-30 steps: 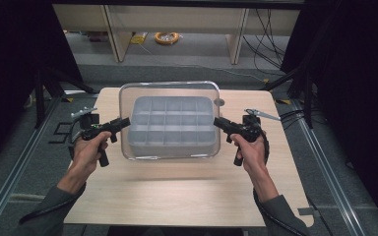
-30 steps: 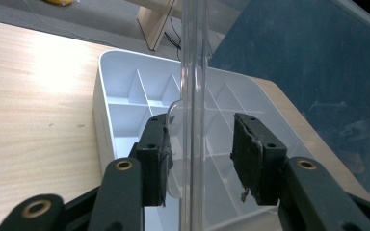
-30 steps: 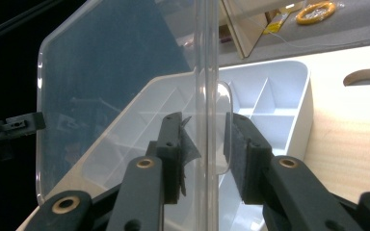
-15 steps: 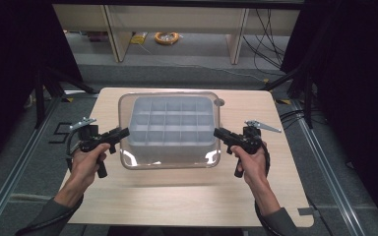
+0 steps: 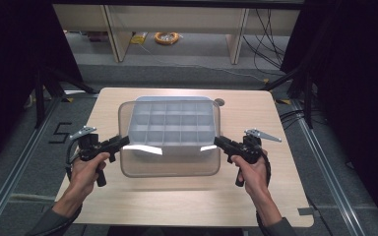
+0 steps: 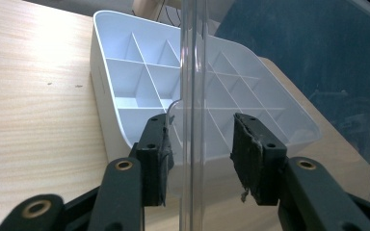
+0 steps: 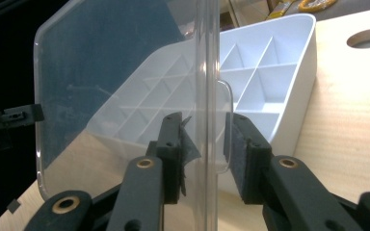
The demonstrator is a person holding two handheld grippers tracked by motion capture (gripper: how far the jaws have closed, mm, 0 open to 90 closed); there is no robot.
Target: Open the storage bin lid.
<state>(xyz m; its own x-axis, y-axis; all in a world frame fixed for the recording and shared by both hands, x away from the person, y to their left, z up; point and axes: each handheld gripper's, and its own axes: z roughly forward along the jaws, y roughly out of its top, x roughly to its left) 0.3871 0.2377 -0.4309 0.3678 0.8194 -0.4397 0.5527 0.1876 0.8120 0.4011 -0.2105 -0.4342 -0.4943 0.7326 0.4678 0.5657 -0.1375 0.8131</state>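
Box: a white tray (image 5: 172,125) with many small square cups inside, set in rows. It sits in the middle of the high view, a bit toward the top.
What is in the box: nothing that I can see; the cups look bare (the ones under the lid's shine are hard to check).
Lid: a clear see-through lid (image 5: 170,160) with round corners. It hangs over the near part of the white tray, and it reaches closer to the bottom of the frame than the tray does. It does not sit flat on the tray.
Lid in the left gripper view: the lid's edge (image 6: 192,110) runs straight up the middle of the frame, with the white tray (image 6: 125,82) behind it, upper middle.
Lid in the right gripper view: the lid's edge (image 7: 207,96) also runs up the middle, and the white tray (image 7: 279,72) lies at the upper right.
Left claw: the left claw (image 5: 120,142) holds the lid's left edge, at the middle left of the high view. Its two black pads (image 6: 156,163) stand one on each side of the lid's rim, squeezed in as far as they go.
Right claw: the right claw (image 5: 220,142) holds the lid's right edge, at the middle right. Its pads (image 7: 173,154) sit one on each side of the rim too, holding tight.
Surface: a light wood surface (image 5: 256,113) under the tray, with a round hole (image 5: 219,102) just past the tray's far right corner.
Hands: one hand (image 5: 86,169) at the lower left, one hand (image 5: 251,172) at the lower right.
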